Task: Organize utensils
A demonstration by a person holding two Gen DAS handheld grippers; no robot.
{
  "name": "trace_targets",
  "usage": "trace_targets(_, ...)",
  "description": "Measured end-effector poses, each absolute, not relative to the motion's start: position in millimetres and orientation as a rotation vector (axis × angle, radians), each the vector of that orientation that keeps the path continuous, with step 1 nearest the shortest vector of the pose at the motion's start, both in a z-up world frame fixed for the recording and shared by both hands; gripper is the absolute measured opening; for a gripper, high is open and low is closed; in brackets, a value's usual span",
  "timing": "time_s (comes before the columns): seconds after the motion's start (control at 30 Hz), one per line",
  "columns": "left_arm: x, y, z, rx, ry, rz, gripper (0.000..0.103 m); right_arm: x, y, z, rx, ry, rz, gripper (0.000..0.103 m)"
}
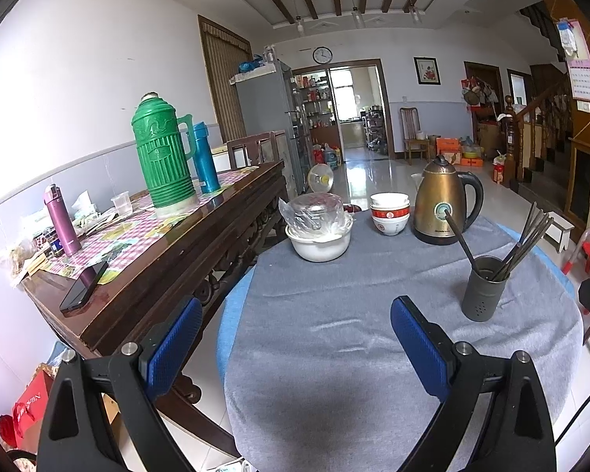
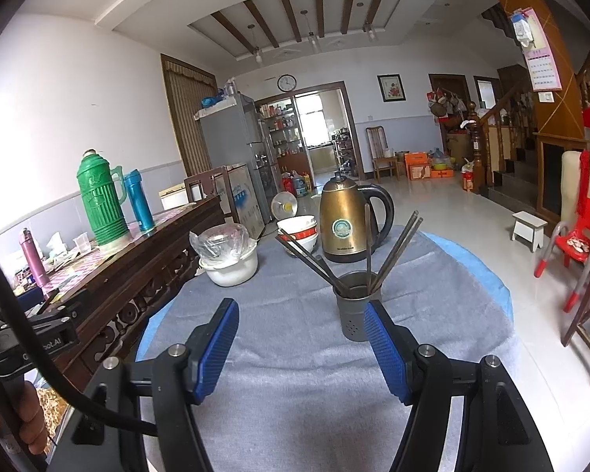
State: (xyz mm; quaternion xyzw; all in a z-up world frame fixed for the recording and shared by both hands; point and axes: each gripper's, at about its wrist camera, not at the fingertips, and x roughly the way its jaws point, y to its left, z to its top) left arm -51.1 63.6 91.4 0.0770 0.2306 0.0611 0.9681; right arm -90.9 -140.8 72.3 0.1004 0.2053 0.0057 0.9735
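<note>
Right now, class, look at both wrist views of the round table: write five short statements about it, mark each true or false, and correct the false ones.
1. The chopsticks stand in the grey holder. True.
2. The right hand-held gripper grips the holder. False: its jaws are open and empty.
3. The gold kettle stands on the round table. True.
4. The green thermos stands on the round table. False: it is on the wooden sideboard.
5. The left hand-held gripper holds chopsticks. False: it is open and empty.
</note>
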Motion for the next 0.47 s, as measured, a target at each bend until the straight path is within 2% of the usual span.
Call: trace_targets(0.47, -17.0, 59.1, 75.9, 0.124, 0.529, 0.063, 0.097, -67.8, -161.9, 60.6, 0.213, 0.44, -0.053, 0.07)
